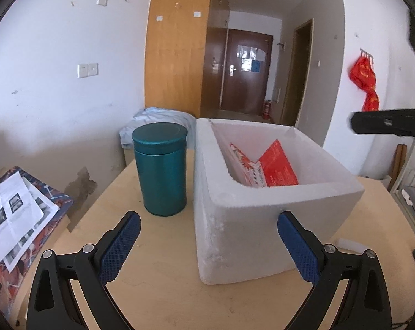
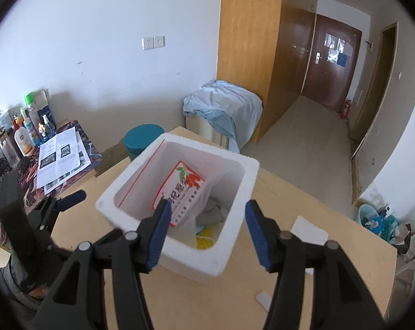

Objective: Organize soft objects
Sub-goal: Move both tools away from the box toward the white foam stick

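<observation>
Hovering wide and empty above the white foam box (image 2: 177, 192), the right claw (image 2: 207, 233) looks between items; the left claw (image 1: 207, 247), equally wide, idles. Next calls for finding another soft object on the pale wooden counter (image 2: 303, 288).

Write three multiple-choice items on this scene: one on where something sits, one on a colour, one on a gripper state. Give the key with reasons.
1. Where is the red and white packet?
A. inside the foam box
B. on the tabletop beside the canister
C. on the printed papers

2. What colour is the lidded canister?
A. yellow
B. teal
C. red

3. How does the right gripper stand?
A. shut on the packet
B. shut on the box rim
C. open, above the box

Key:
1 A: the packet leans inside the white foam box, seen from both wrists.
2 B: the canister standing left of the box on the wooden table is teal all over.
3 C: its blue-padded jaws are spread wide over the box opening and hold nothing; the left gripper is open too.
</observation>
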{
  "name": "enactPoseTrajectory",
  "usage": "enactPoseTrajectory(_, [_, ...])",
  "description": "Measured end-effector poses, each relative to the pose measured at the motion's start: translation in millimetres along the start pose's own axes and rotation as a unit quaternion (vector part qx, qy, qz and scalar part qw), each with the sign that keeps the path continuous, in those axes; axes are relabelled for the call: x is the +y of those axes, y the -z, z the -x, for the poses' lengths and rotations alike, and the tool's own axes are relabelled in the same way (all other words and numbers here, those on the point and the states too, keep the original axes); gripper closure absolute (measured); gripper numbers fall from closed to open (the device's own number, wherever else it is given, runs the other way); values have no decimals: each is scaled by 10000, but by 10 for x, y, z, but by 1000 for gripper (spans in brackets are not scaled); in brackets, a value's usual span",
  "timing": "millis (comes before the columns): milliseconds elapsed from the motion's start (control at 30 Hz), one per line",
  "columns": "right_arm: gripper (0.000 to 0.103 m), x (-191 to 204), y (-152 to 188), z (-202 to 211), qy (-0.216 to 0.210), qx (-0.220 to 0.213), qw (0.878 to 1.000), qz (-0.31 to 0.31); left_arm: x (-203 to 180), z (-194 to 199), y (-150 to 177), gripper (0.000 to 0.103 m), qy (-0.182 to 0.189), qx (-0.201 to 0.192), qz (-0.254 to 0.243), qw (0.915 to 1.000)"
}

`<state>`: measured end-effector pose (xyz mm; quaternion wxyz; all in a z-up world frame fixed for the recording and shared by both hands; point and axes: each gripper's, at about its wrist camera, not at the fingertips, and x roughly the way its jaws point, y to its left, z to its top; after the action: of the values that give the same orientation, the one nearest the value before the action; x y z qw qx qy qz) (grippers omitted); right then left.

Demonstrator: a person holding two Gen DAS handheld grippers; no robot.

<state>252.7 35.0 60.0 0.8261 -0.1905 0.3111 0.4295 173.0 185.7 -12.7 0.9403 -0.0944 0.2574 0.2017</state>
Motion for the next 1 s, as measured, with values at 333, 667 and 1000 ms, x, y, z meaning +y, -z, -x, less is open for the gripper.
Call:
enactPoseTrajectory(333, [42,-154,276,158,2,-116,9996,-275,41,-120,-43,3,-347,-64,-22,9994])
enactPoseTrajectory(667, [33,-406,605,357,139,-247,9970,-720,-194,237,-24,3,212,-242,-100,9994])
enactPoseTrajectory(1000, [25,-633,992,563,351,-214,9923,-1170,-790,515,77,3,994,-297,-689,9922])
